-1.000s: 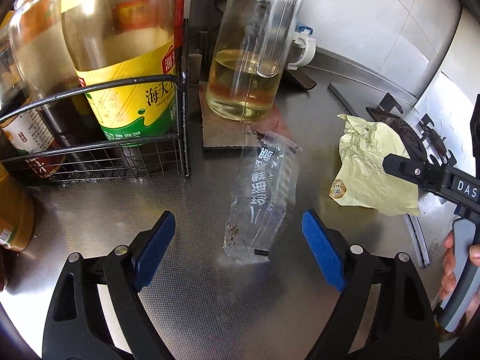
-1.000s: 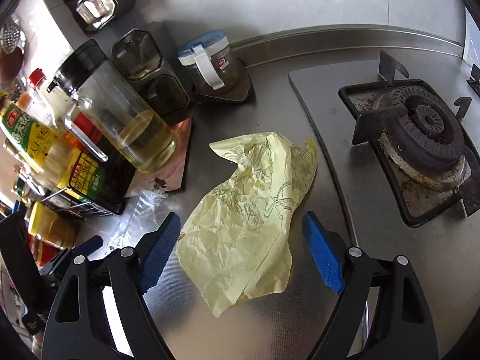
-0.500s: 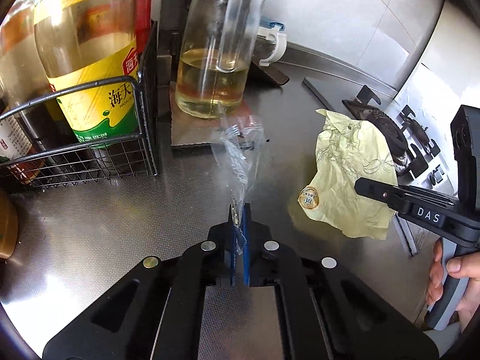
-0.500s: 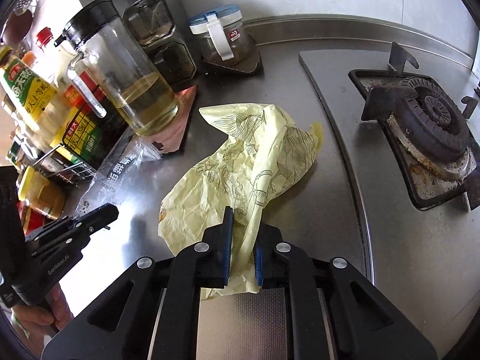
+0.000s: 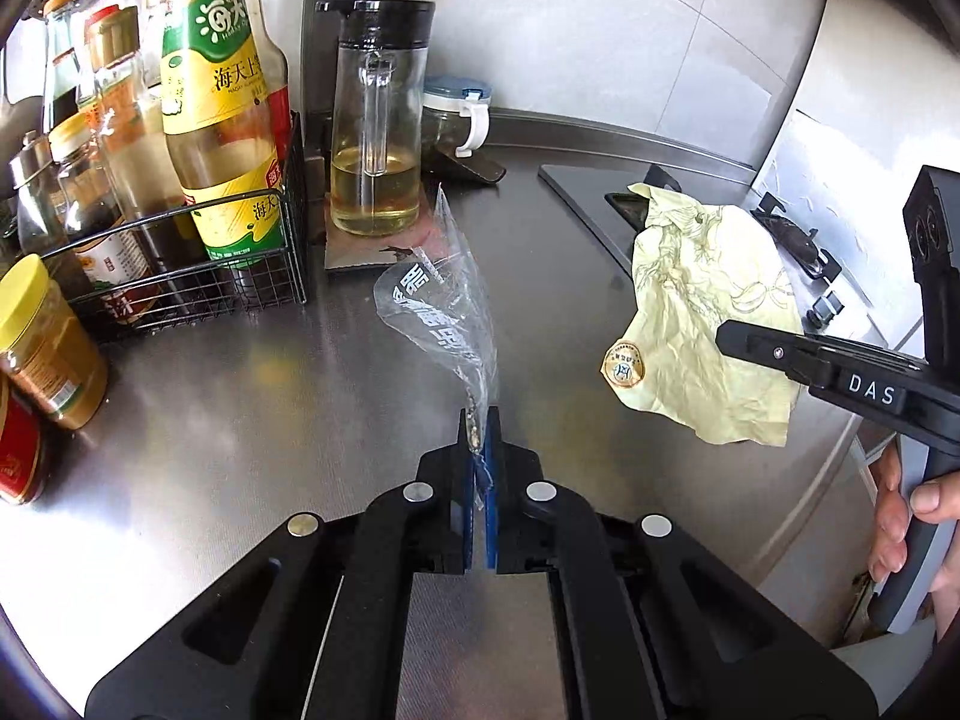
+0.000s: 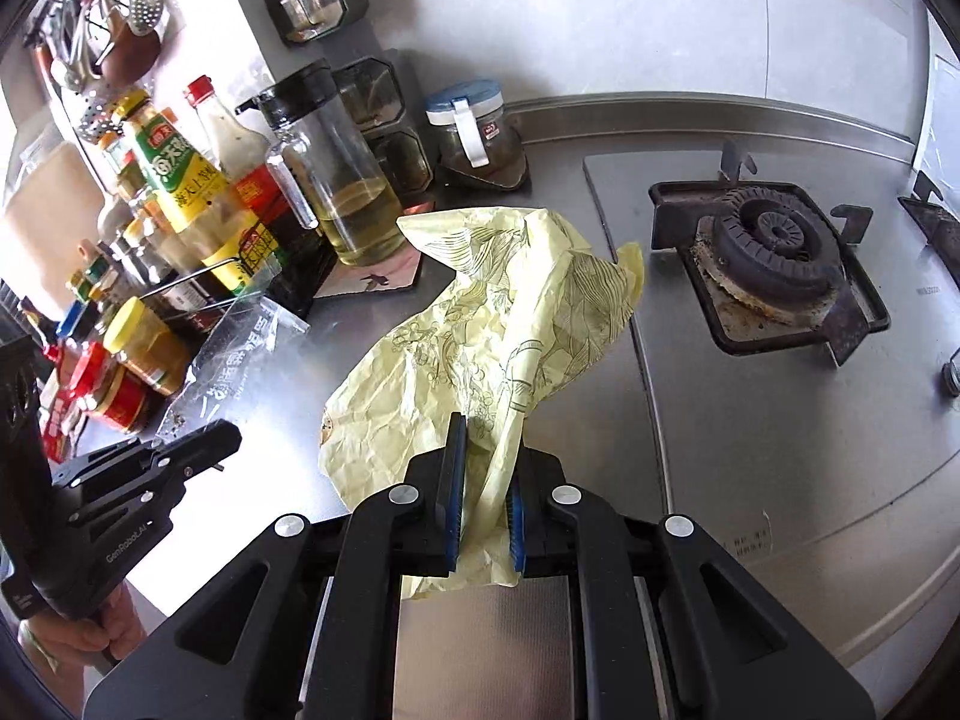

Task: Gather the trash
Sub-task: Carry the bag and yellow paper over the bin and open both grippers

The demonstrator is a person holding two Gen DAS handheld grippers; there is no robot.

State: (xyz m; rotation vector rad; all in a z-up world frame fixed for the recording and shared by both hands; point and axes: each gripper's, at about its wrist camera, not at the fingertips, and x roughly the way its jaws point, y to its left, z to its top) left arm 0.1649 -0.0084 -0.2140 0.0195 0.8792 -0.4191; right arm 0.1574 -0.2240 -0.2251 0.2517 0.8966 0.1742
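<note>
Currently my left gripper [image 5: 478, 420] is clenched on the lower end of the clear plastic wrapper [image 5: 441, 306]; its blue pads meet on the film, and the wrapper stands up from the tips toward 12 o'clock in the left wrist view, clear of the steel countertop [image 5: 252, 420]. My right gripper [image 6: 486, 450] is clamped on a gathered fold of the yellow paper wrapper [image 6: 480, 324]; the blue pads press the fold from both sides, the loose bottom edge hangs below them, and the rest of the sheet spreads from the tips toward 11 and 1 o'clock. In the left wrist view the paper sheet hangs at 3 o'clock from the plastic wrapper, apart from it, with the right gripper's black fingers across its lower edge. The glass oil dispenser [image 5: 375, 138] stands on a mat at 11 o'clock from my left tips. The wire rack [image 5: 198, 264] with its bottles sits at 10 o'clock. In the right wrist view the gas burner [image 6: 774, 252] lies at 2 o'clock from my right tips, well apart from the paper.
</note>
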